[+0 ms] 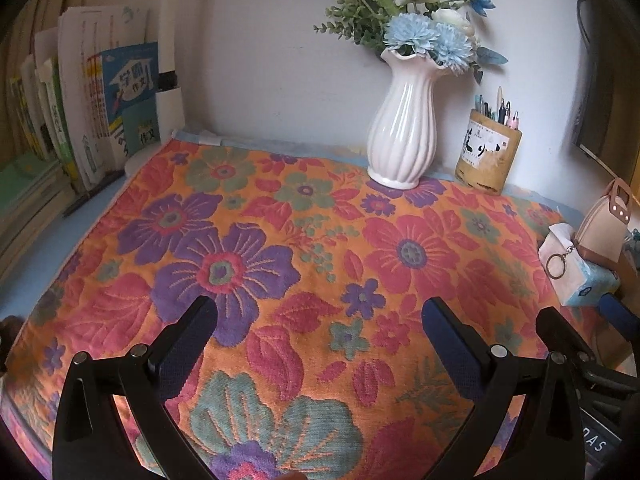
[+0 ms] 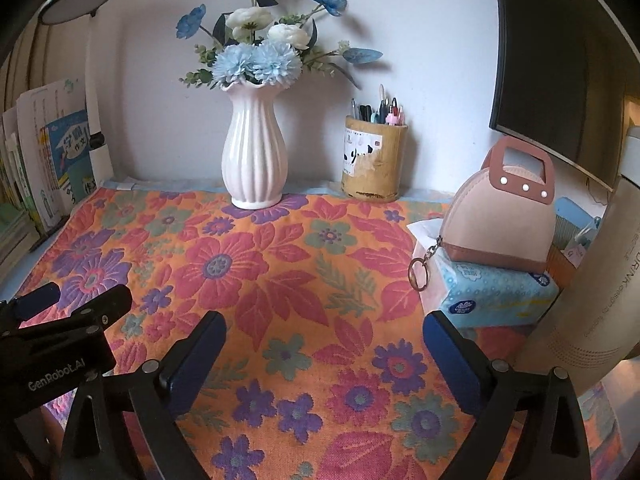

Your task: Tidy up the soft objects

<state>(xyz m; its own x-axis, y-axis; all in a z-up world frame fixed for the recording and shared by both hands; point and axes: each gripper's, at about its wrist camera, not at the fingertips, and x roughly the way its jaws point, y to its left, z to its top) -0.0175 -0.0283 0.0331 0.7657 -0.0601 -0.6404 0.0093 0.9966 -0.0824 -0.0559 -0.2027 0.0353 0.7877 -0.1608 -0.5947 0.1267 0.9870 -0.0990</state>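
Floral cloth [image 1: 320, 240] under open fingers [image 1: 200, 332]

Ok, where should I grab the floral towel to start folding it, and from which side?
Take the floral towel by its near edge, one gripper per corner, coming from the front. It lies flat and spread, and the vase stands on its far edge. Left gripper and right gripper hang open above it.

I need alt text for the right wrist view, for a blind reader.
The open right gripper hovers over a flowered towel spread flat on a desk. Behind stand a white vase and a pen holder; a pink pouch rests on a tissue pack.
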